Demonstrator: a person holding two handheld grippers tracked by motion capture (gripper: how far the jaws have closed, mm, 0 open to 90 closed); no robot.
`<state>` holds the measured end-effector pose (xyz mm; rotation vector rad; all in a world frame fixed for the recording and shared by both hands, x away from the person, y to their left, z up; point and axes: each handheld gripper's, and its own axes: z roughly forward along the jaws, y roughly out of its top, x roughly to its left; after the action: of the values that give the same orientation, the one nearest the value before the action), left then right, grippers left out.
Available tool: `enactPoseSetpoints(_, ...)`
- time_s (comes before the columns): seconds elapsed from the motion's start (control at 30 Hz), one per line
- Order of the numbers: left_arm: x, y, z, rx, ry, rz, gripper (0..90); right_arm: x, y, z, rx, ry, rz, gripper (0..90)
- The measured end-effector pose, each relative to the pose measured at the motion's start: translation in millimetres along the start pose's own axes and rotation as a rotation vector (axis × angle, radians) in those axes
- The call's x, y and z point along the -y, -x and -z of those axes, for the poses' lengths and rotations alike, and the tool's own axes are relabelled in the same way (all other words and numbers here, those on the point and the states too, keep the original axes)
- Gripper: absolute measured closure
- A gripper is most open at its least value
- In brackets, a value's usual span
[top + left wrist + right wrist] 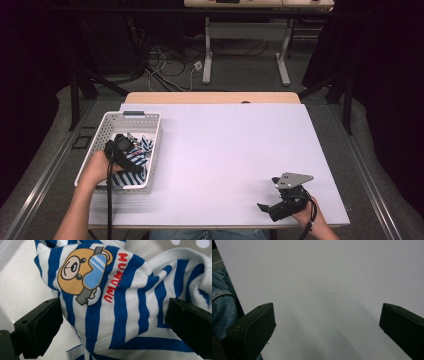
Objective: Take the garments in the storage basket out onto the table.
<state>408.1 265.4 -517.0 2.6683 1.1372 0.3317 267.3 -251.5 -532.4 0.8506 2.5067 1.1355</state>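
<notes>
A blue-and-white striped cloth (pixel 125 305) with a cartoon bear print and red letters lies bunched in a white perforated basket (pixel 150 120) at the table's left. My left gripper (pixel 131 150) is down inside the basket, open, its jaws standing wide on either side of the cloth (pixel 137 161). In the left gripper view that gripper (pixel 113 325) straddles the striped folds. My right gripper (pixel 267 206) rests near the table's front right edge, open, with bare white tabletop between its jaws (pixel 327 322).
The white table (pixel 230 150) stretches between the two hands. Jeans (pixel 223 302) show past the table's near edge in the right gripper view. Beyond the table stand a desk frame (pixel 207 55) and floor cables (pixel 165 65).
</notes>
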Motion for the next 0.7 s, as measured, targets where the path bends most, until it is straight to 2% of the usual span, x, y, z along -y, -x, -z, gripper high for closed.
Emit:
enactPoseSetpoints(0.23, -1.6, 2.9, -8.4, 0.000, -0.058, -0.025, 2.3, 0.1, -0.2, -0.5, -0.001, 0.003, 0.001, 0.2)
enactPoseSetpoints(0.43, -1.5, 3.2, -12.7, 0.013, -0.073, -0.012, 5.6, 0.0, -0.5, 0.0, -0.002, -0.001, 0.002, 0.2)
enactPoseSetpoints(0.7, -0.4, 3.3, -13.1, 0.039, -0.072, -0.006, 16.1, -0.1, -0.6, -0.5, -0.003, -0.004, 0.003, 0.2)
